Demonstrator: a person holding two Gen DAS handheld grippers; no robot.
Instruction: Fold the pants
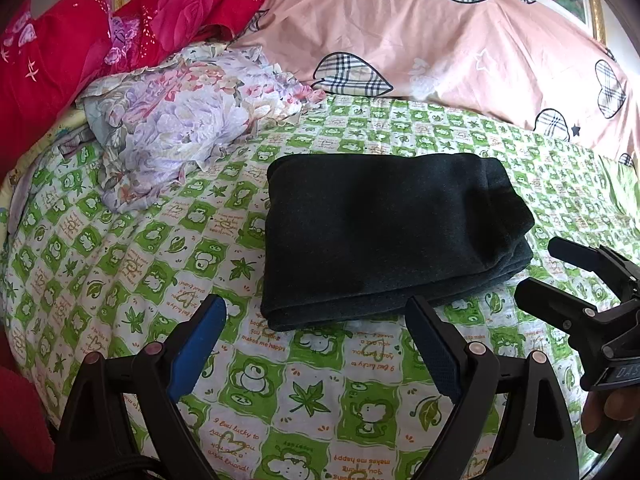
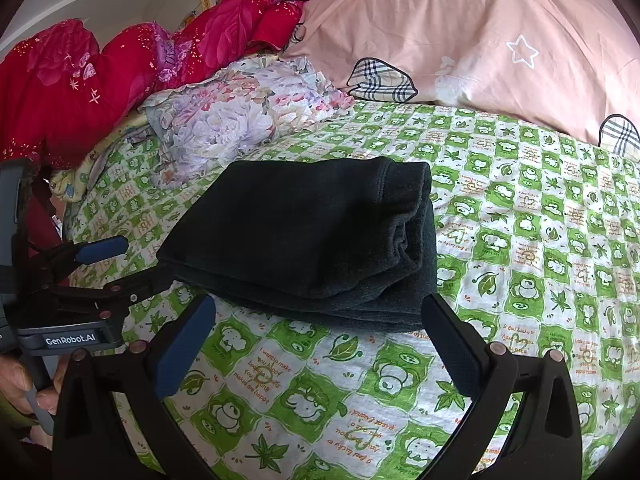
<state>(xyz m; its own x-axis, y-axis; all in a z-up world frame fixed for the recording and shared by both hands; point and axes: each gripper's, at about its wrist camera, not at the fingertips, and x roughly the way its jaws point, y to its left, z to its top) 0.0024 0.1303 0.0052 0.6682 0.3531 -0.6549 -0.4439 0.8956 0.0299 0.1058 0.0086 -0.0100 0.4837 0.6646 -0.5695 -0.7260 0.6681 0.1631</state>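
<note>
Nearest the cameras, the left gripper [image 1: 316,344] and right gripper [image 2: 320,344] both stand wide open and empty above the green-checked bedsheet [image 1: 312,400]. Just beyond, the dark pants [image 1: 384,232] lie as a compact folded stack; judged soft, limp, moderately thick, best taken at the near layered edge. Farther off, floral fabric [image 1: 176,120], a red quilt [image 1: 60,60] and a pink duvet [image 1: 460,28] obstruct nothing.

Dark pants [image 1: 384,232], folded, on bed

Both wrist views face the folded pants [image 1: 384,236] closely, seemingly side-by-side.
</note>
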